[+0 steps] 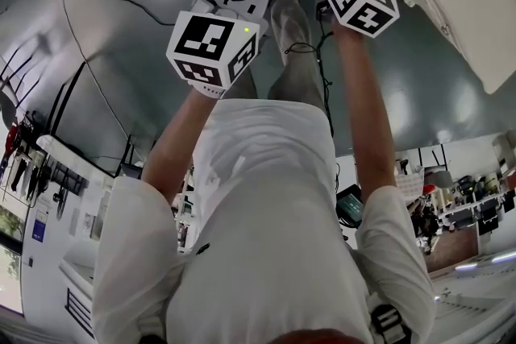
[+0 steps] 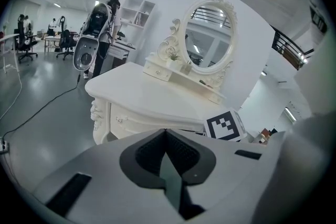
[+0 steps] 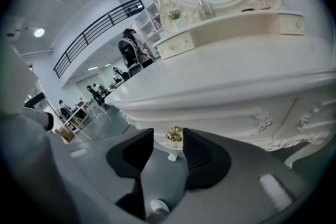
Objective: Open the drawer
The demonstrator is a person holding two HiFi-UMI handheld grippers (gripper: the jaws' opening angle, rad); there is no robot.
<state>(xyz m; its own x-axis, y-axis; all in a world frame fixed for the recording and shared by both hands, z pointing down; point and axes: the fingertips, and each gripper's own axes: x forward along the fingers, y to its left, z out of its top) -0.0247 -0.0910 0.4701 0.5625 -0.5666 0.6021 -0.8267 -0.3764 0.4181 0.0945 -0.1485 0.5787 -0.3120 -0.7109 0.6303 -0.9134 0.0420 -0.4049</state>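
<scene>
Our right claw (image 3: 168,140) stands open — the gold knob (image 3: 174,134) of the drawer (image 3: 220,113) shows in its gap, just under the table (image 3: 236,84) edge. Our left claw (image 2: 166,136) is closed, empty, well back — its view alone shows the table's whole top, open floor (image 2: 37,107) beside it.

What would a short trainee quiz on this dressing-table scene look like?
1. True or false: the left gripper has its jaws spread wide apart.
2. What shows in the gap between the open jaws of the right gripper? A: a gold knob. B: a plant pot. C: a cable.
3. Fill in the missing word: the mirror on the white dressing table is ___ in shape.

Key: 1 false, the jaws are together. 2 A. 3 oval.
</scene>
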